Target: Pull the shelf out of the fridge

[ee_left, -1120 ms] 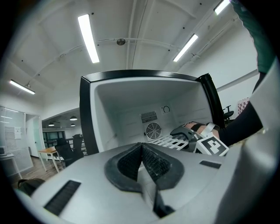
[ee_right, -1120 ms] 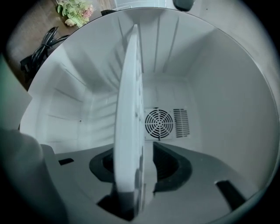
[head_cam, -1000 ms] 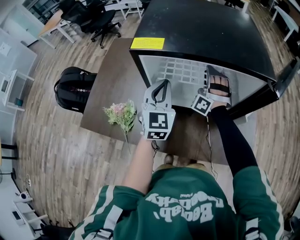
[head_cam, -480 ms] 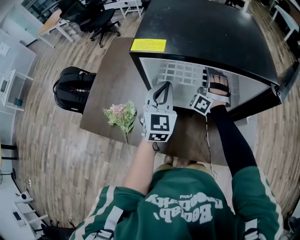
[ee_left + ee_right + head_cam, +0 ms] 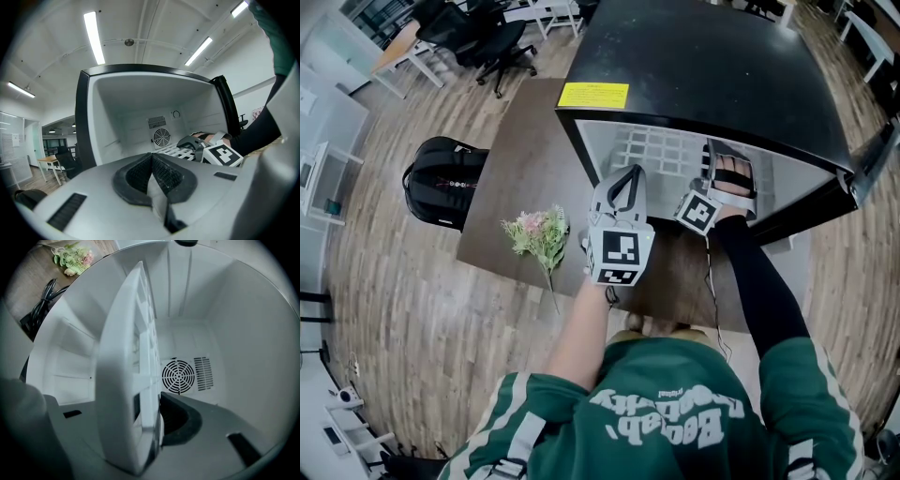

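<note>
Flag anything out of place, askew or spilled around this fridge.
A small bunch of flowers lies flat on the table left of the open fridge, loose and in no vase. The shelf inside looks level, and nothing appears spilled.

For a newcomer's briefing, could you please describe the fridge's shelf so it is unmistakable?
Find the black fridge open on the brown table. Inside its white cavity sits the white slotted plastic shelf: a flat grid of rectangular slots, unlike the round fan grille behind.
</note>
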`<state>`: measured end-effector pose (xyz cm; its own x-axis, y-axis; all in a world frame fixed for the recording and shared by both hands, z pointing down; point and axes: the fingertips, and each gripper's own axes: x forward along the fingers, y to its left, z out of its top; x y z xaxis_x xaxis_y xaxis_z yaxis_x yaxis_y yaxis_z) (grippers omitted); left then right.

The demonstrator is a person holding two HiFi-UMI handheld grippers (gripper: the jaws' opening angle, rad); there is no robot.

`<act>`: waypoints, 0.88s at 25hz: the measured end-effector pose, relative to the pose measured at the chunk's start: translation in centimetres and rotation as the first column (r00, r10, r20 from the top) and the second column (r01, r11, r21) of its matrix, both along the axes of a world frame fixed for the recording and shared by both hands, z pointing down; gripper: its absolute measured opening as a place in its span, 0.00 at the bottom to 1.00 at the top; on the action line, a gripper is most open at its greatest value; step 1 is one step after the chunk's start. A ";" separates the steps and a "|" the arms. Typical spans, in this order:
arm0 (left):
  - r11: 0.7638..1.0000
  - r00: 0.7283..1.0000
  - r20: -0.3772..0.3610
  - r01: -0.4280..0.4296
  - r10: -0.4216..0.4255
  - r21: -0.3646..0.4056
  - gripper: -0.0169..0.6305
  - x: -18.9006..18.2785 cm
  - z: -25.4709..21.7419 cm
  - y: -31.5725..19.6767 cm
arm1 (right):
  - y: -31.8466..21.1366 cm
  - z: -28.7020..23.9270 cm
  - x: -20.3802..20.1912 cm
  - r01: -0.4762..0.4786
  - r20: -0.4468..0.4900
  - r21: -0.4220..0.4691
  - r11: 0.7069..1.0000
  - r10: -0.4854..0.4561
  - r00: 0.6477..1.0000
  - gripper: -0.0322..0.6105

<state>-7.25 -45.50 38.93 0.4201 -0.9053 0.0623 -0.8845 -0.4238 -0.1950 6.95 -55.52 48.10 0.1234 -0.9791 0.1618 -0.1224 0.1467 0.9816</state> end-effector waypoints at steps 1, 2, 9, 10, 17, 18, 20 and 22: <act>1.000 1.000 0.000 0.000 0.000 0.002 0.05 0.0 -0.1 0.0 | 0.0 0.0 0.0 0.000 0.000 0.002 1.000 0.000 1.000 0.27; 1.000 1.000 0.001 0.000 0.000 0.004 0.05 0.0 -0.1 0.1 | 0.0 -0.1 0.0 0.001 -0.001 0.004 1.000 -0.001 1.000 0.27; 1.000 1.000 -0.010 -0.007 0.007 0.002 0.05 0.1 -0.1 0.7 | 0.0 0.0 -0.2 0.010 0.003 0.003 1.000 -0.010 1.000 0.27; 1.000 1.000 -0.010 -0.007 0.008 0.003 0.05 0.1 -0.2 0.8 | 0.0 0.1 -0.3 0.011 0.005 -0.002 1.000 -0.011 1.000 0.27; 1.000 1.000 -0.013 -0.012 0.012 0.007 0.05 -0.2 -0.4 1.4 | -0.1 -0.1 -0.2 0.010 0.003 -0.002 1.000 -0.010 1.000 0.27; 1.000 1.000 -0.012 -0.013 0.013 0.009 0.05 -0.2 -0.5 1.5 | -0.1 0.0 -0.2 0.010 0.004 -0.002 1.000 -0.010 1.000 0.27; 1.000 1.000 -0.012 -0.017 0.018 0.011 0.05 -0.1 -0.5 1.7 | -0.1 -0.1 -0.2 0.011 0.006 0.000 1.000 -0.011 1.000 0.27; 1.000 1.000 -0.013 -0.020 0.020 0.009 0.05 -0.1 -0.4 1.9 | -0.1 -0.1 -0.2 0.011 0.009 -0.001 1.000 -0.011 1.000 0.27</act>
